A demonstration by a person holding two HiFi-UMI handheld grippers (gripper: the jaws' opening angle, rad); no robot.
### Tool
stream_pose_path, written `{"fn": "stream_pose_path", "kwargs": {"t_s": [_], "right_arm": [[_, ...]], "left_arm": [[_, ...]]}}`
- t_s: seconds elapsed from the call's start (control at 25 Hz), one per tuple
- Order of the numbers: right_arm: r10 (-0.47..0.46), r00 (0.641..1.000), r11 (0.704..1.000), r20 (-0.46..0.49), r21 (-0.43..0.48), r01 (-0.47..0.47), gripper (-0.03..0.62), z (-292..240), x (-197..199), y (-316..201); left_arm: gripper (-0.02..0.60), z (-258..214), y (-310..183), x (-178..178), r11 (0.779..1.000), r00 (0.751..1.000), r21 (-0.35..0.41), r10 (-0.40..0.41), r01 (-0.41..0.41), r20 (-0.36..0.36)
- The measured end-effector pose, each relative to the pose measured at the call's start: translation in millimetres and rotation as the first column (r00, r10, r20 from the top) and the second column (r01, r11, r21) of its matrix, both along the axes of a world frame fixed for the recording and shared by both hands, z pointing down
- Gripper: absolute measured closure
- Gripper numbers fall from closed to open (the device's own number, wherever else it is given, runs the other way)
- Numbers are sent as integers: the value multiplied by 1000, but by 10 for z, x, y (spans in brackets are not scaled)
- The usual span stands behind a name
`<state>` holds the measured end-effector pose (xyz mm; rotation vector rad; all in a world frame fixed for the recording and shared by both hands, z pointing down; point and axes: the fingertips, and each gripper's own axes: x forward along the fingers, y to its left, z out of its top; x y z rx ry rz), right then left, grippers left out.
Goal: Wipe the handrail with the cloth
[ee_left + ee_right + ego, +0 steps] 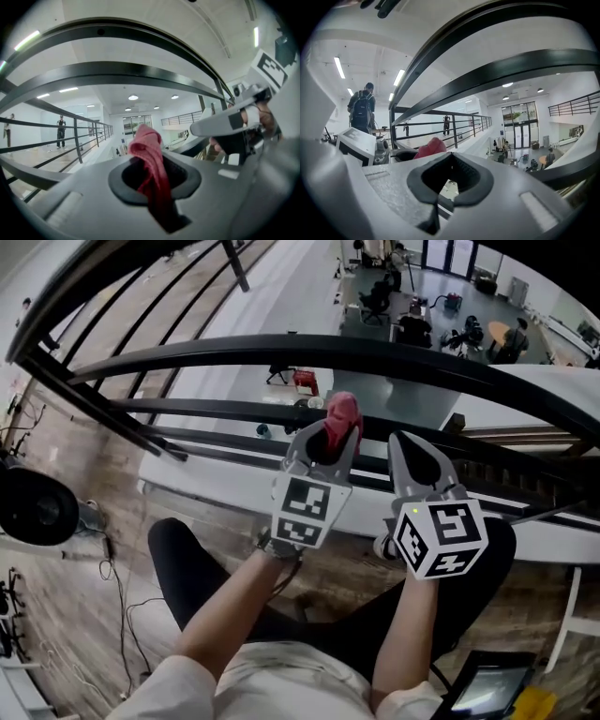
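Okay, left gripper fingers clench the red cloth near the handrail at 12 o'clock; right gripper fingers closed, empty. Hard rubbing could tug the cloth loose, dropping it to the floor below.

I'm standing on an upper gallery in a large open office or lab building. A black metal handrail runs along a wood-plank floor and overlooks a lower hall set with desks and swivel chairs. Strip lights line the white ceiling, and glass doors stand at the far end. A person with a backpack stands on the walkway.
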<state>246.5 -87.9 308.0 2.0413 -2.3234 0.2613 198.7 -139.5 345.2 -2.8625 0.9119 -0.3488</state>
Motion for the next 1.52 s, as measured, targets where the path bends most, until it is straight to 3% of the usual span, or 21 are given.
{"fn": "stream_pose_path", "kwargs": {"t_s": [0.36,0.64,1.04,1.52], "right_arm": [[22,1000,1000,20,14,-22,592,-39,20,40],[37,999,999,13,-1,-37,592,28,3,-20],[21,1000,1000,-23,-1,-21,592,58,-80,-50],[5,1000,1000,-25,-6,-5,592,76,-122,-67]], "left_arm": [[514,-1,-5,-19,1000,1000,-8,-5,5,-12],[514,-6,22,-50,998,999,58,-7,9,-34],[514,20,-65,-256,994,998,96,-39,43,-45],[514,16,-75,-238,996,998,82,-41,45,-44]]}}
